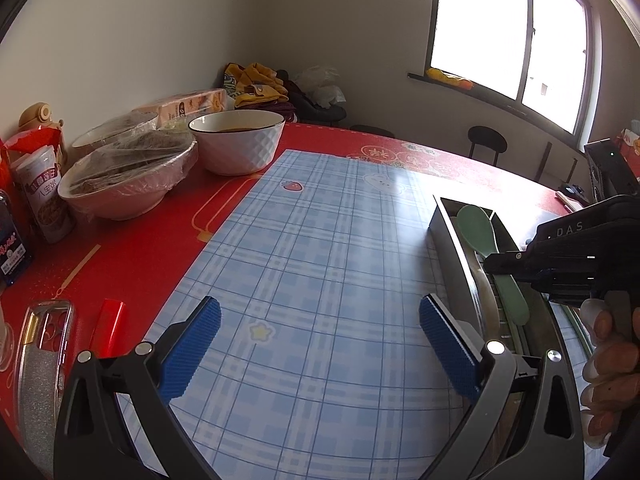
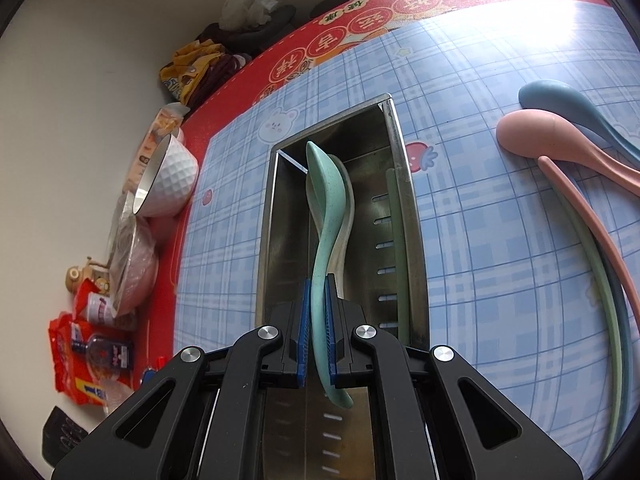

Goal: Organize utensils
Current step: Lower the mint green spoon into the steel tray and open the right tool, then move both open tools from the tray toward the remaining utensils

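speckled green spoon (image 2: 329,236), curved handle clamped between ribbed blue pads of right gripper (image 2: 318,344), bowl over brushed-steel slotted tray (image 2: 404,184) atop a white spoon (image 2: 347,200). left gripper (image 1: 320,344) spread wide over glossy plaid mat (image 1: 312,240). pink spoon (image 2: 532,136), blue spoon (image 2: 560,100) beside tray.

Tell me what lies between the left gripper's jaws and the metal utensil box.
Nothing. In the left wrist view, only bare blue plaid mat shows between the open left gripper and the metal utensil box.
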Motion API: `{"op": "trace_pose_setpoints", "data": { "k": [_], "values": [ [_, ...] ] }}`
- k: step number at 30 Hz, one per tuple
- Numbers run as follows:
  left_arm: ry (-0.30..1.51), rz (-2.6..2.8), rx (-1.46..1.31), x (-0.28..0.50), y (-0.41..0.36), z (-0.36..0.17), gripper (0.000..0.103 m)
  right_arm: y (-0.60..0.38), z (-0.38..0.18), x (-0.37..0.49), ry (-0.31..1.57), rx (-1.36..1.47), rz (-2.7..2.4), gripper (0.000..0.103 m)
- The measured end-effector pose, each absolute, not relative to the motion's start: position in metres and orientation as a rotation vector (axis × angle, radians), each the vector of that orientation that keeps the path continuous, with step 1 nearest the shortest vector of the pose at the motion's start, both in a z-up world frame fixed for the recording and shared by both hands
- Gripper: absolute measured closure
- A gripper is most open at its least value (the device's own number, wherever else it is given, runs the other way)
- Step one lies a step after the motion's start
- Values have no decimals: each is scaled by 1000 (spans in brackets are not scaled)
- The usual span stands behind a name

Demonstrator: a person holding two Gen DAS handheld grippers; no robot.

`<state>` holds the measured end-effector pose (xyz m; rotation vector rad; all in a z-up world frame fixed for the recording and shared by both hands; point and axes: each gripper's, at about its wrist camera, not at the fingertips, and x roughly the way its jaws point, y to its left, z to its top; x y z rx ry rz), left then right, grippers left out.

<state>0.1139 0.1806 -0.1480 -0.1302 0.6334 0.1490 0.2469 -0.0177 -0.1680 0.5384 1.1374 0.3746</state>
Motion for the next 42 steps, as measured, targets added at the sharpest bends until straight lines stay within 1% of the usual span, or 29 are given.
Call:
{"op": "trace_pose_setpoints", "data": {
  "k": [14,21,22,23,24,25,29,31,33,36,40,41,42],
  "values": [
    [641,145,-135,115,181,-148,6,-11,-166,251,1140,519,364,94],
    [640,146,-139,115,182,-148,6,-23,-149,246,1054,448,380,93],
    [640,147,-140,115,182,-148,6,-27,-145,245,1032,427,384,87],
    [640,149,-141,115,183,-148,6,-31,-141,244,1008,404,383,75],
    [639,150,-142,115,183,-148,6,-37,-138,242,978,378,380,59],
    [640,152,-142,115,183,-149,6,-42,-134,239,943,352,371,53],
    [642,159,-145,115,184,-149,6,-64,-123,233,851,223,354,49],
    [642,162,-145,115,184,-149,6,-77,-119,230,822,178,348,42],
    [639,157,-145,114,183,-149,6,-91,-117,227,800,152,350,33],
    [630,179,-143,112,184,-148,6,-116,-118,221,781,126,338,29],
    [626,208,-131,111,182,-146,6,-154,-120,213,752,123,327,27],
    [628,211,-126,112,180,-146,6,-163,-121,211,745,121,327,25],
    [637,215,-119,113,179,-146,6,-172,-123,209,737,121,331,19]
  ]
}}
